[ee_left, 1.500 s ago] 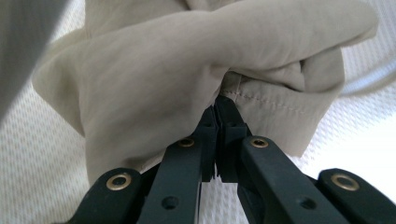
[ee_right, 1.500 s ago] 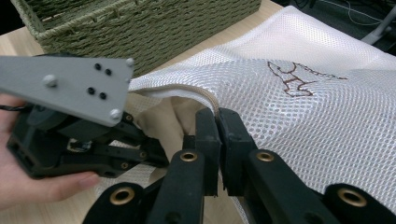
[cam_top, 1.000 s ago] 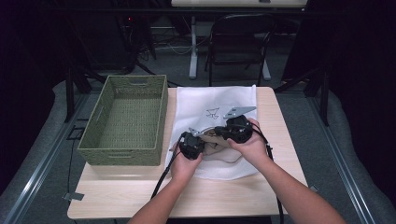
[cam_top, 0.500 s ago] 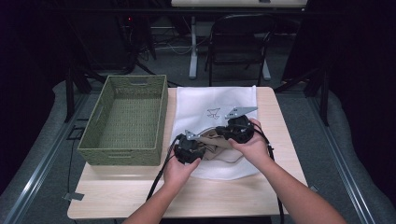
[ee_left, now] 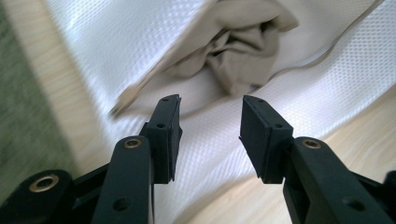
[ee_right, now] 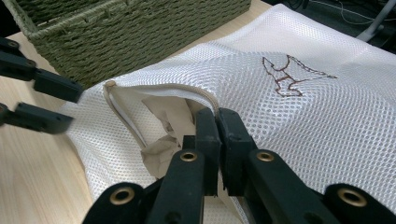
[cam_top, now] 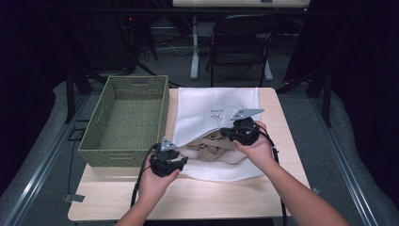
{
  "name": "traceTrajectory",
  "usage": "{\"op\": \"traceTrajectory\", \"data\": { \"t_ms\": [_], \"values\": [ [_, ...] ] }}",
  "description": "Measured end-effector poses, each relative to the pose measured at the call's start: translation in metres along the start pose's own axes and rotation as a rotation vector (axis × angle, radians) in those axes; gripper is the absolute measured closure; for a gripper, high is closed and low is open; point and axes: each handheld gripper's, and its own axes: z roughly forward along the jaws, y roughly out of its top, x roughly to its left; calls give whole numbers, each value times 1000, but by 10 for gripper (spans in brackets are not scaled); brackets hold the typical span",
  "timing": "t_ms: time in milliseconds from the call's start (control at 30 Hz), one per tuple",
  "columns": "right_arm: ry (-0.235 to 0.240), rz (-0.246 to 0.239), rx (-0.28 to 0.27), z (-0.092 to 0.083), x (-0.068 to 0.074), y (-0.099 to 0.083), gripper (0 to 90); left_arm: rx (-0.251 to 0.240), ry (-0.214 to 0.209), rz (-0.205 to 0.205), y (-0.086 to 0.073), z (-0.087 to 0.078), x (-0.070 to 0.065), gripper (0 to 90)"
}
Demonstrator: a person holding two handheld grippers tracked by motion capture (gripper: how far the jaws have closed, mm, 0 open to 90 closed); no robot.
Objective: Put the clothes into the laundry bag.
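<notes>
Item: white mesh laundry bag [cam_top: 216,106], lying flat on the worktop [cam_top: 197,200], reaching from its far edge down past the middle, just beside the green woven basket [cam_top: 134,117] that fills the left side.

Contents: beige garment [cam_top: 214,146], crumpled, partly inside the bag's mouth, which faces the worktop's near edge.

Description: fine honeycomb mesh, beige piping round the opening, a small brown embroidered figure [ee_right: 285,77] on the upper layer. The bag's lower layer spreads toward the near edge.

Holds: right hand-held gripper [ee_right: 217,121] clenched on the upper rim of the mouth, lifting it. Left hand-held gripper [ee_left: 210,109] released, its jaws having just been opening, nothing between them; it sits off the near-left corner of the bag.

Risks, as judged:
- Thin rim may slip from the right grip, so the mouth falls shut over the garment.
- Garment, only part way in, may slide back out if the bag is tugged.
- Left pads may snag mesh rather than cloth on re-entry, dragging the whole bag toward the near edge.
</notes>
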Motion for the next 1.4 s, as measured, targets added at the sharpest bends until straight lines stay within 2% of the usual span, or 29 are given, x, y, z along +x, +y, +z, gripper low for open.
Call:
{"op": "traceTrajectory", "data": {
  "t_ms": [100, 167, 233, 400, 533, 600, 733, 900, 1167, 1333, 1400],
  "values": [
    [0, 7, -8, -1, -1, -2, 874, -19, -5, -37, -9, -10, 7, 534],
    [1, 10, -7, -1, -2, -4, 874, -33, 9, -46, -14, -14, 11, 518],
    [1, 19, -8, -1, -3, -7, 874, -20, 20, -50, -19, -17, 13, 514],
    [0, 31, -11, -3, -5, -10, 873, 22, 40, -63, -31, -9, 18, 511],
    [1, 36, -15, -4, -7, -12, 873, 49, 21, -98, -36, 2, 20, 522],
    [0, 37, -15, -4, -7, -13, 873, 78, 22, -102, -37, 9, 22, 517],
    [2, 37, -17, -4, -7, -13, 873, 94, 11, -105, -35, 19, 22, 513],
    [4, 37, -14, -4, -8, -13, 872, 90, 19, -91, -30, 28, 22, 511],
    [3, 45, -20, -3, -7, -16, 871, 87, 26, -122, -23, 39, 24, 529],
    [2, 37, -11, -3, -7, -17, 868, 99, 14, -106, -23, 40, 21, 568],
    [2, 39, -13, -2, -6, -18, 867, 94, 25, -100, -23, 40, 18, 579]
  ]
}}
